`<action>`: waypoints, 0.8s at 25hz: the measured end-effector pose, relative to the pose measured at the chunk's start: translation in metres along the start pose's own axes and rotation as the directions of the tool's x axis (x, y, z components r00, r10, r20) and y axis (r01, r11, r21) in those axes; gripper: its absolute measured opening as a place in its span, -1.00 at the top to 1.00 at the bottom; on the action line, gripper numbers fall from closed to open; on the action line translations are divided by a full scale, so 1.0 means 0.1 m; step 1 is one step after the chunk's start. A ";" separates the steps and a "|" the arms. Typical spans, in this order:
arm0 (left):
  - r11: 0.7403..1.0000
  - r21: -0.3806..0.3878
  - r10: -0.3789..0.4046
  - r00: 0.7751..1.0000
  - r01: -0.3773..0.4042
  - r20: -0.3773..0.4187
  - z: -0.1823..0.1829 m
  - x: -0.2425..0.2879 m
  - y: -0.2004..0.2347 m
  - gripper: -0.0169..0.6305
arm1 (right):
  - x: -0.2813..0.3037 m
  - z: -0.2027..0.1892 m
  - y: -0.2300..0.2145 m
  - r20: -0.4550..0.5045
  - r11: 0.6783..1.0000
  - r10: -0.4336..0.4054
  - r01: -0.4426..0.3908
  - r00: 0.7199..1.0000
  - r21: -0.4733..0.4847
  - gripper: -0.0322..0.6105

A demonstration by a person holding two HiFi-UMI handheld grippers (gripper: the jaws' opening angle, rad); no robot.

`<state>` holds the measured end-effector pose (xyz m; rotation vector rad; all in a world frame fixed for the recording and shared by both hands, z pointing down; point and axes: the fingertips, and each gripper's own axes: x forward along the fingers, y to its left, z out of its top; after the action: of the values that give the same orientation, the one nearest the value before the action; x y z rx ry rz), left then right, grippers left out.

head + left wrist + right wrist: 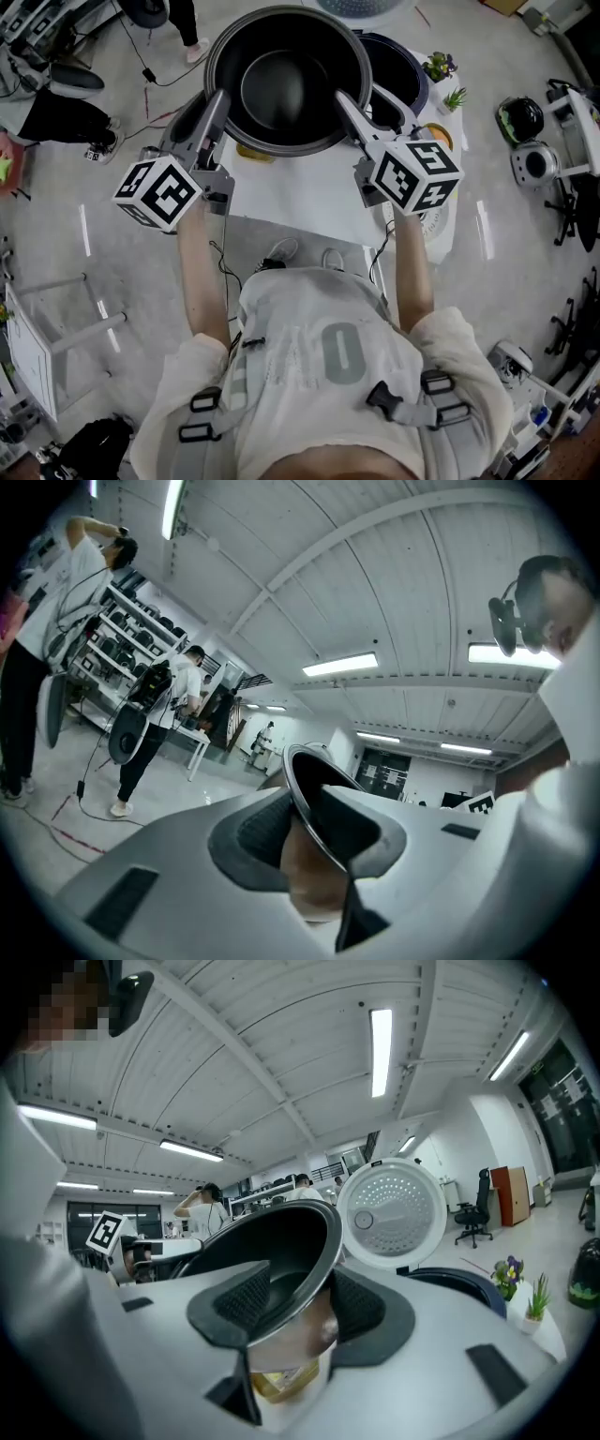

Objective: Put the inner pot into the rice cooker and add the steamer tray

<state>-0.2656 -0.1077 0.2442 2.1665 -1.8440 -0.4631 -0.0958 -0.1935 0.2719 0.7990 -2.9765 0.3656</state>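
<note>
In the head view the dark inner pot hangs in the air above the white table, held by its rim on both sides. My left gripper is shut on the pot's left rim, and my right gripper is shut on its right rim. The left gripper view shows the thin rim pinched between the ribbed pads. The right gripper view shows the pot clamped the same way, rim between the pads. Behind it stands the dark blue rice cooker with its lid raised. The cooker body sits just right of the pot.
Two small potted plants stand at the table's far right corner. A white round piece lies partly hidden under the right gripper's cube. People stand on the floor to the left, and chairs and gear crowd the right side.
</note>
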 end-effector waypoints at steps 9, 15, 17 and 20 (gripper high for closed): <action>0.989 0.070 -0.132 0.991 0.134 -0.021 0.33 0.64 -0.37 0.63 | -0.18 0.56 -0.39 0.050 0.996 -0.083 0.084 0.995 -0.021 0.29; 0.979 0.077 -0.181 0.981 0.186 -0.071 0.30 1.02 -0.50 0.62 | -0.29 0.66 -0.66 0.046 0.987 -0.159 0.159 0.986 -0.017 0.28; 0.978 0.073 -0.191 0.977 0.197 -0.092 0.23 1.13 -0.54 0.62 | -0.34 0.64 -0.76 0.031 0.983 -0.182 0.182 0.983 -0.013 0.28; 0.975 0.067 -0.204 0.970 0.214 -0.130 0.13 1.33 -0.58 0.62 | -0.38 0.61 -0.93 0.009 0.975 -0.224 0.224 0.975 -0.004 0.28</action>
<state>-0.1991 -0.2298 0.1998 2.3985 -1.6048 -0.2934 -0.0148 -0.2673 0.2292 1.1242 -2.8516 0.3440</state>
